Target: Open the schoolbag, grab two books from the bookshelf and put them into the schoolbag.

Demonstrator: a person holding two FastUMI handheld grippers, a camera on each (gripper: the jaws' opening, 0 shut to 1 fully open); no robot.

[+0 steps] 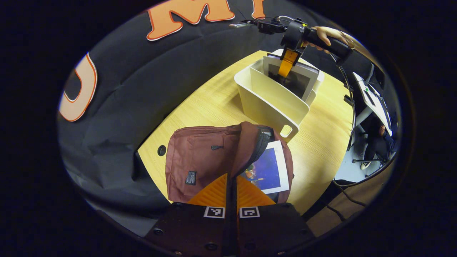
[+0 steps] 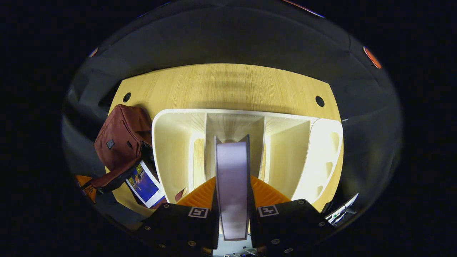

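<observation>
The maroon schoolbag (image 1: pixel 200 160) lies on the wooden table (image 1: pixel 214 103), its top flap (image 1: pixel 248 142) lifted. My left gripper (image 1: pixel 232 177) is shut on that flap and holds the bag open. A blue-covered book (image 1: pixel 269 167) sits in the opening. In the white bookshelf (image 1: pixel 267 103) a second book (image 1: pixel 303 80) stands upright, and the right gripper (image 1: pixel 286 66) pinches its top from above. In the right gripper view that book's pale top edge (image 2: pixel 232 160) runs between my right gripper (image 2: pixel 232 180), which is shut on it. The bag (image 2: pixel 121 137) and blue book (image 2: pixel 144 184) lie to the left.
The bookshelf (image 2: pixel 171 150) has several upright dividers close beside the held book. A hand (image 1: pixel 328 35) holds the right gripper. Two round cable holes (image 2: pixel 320 101) mark the table's far corners. A desk and a seated person (image 1: pixel 378 139) lie beyond the table's edge.
</observation>
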